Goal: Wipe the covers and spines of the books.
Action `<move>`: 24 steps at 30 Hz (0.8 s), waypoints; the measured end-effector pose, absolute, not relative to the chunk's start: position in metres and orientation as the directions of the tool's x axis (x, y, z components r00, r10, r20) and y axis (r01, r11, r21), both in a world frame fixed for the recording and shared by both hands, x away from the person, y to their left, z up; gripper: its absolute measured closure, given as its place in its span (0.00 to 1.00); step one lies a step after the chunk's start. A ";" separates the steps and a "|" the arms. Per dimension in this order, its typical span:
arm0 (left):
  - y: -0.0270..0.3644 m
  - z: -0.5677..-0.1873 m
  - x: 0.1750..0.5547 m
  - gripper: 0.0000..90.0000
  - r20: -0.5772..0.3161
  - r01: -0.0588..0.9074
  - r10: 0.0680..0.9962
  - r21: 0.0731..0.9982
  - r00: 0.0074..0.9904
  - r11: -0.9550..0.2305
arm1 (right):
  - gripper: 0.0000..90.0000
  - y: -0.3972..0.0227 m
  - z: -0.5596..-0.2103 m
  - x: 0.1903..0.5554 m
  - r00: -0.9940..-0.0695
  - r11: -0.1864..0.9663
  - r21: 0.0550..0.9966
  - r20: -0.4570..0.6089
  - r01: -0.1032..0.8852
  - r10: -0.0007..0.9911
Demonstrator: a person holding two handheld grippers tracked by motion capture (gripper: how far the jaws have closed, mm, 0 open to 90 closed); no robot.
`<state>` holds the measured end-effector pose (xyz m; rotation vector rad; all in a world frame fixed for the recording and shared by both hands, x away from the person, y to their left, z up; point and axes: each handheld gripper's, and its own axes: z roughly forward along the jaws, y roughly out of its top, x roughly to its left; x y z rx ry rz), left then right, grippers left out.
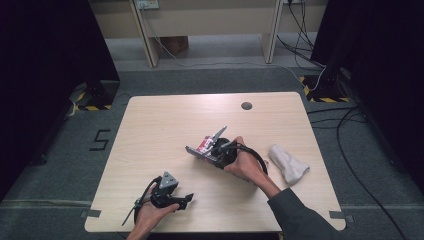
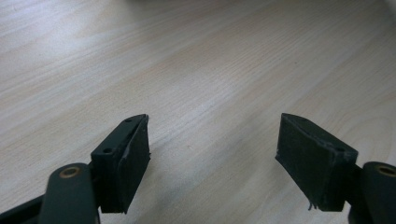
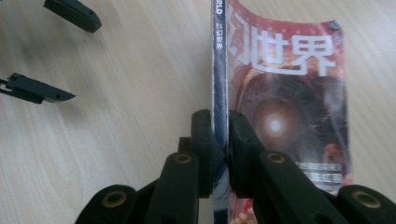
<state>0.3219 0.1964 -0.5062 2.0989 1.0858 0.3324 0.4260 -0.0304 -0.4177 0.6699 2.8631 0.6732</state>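
We hold a thin magazine [image 3: 285, 93] whose glossy cover is red and dark, with large white Chinese characters across the top, a glowing white spot in a round dark shape at the middle, and a narrow dark spine with small white lettering. Our right gripper [image 3: 219, 140] pinches it by the spine, jaws pressed together on it, just above the middle of the wooden table [image 1: 165, 125] and left of a crumpled white cloth [image 1: 288, 163]. Its long axis runs straight away from the jaws in the right gripper view, title end farthest out, while our left gripper [image 2: 212, 154] rests near the table's front edge with jaws spread and nothing between them.
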 end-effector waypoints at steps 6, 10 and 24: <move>0.197 -0.506 0.322 0.28 -0.100 0.596 0.787 0.713 0.609 -0.370 | 0.87 -0.030 -0.434 0.422 -0.892 0.787 0.455 0.038 0.417 0.450; 0.197 -0.505 0.321 0.28 -0.101 0.596 0.789 0.715 0.606 -0.366 | 0.84 -0.028 -0.444 0.417 -0.891 0.779 0.459 0.065 0.427 0.450; 0.197 -0.506 0.322 0.28 -0.100 0.601 0.791 0.710 0.603 -0.368 | 0.66 -0.029 -0.471 0.407 -0.873 0.728 0.504 0.124 0.465 0.472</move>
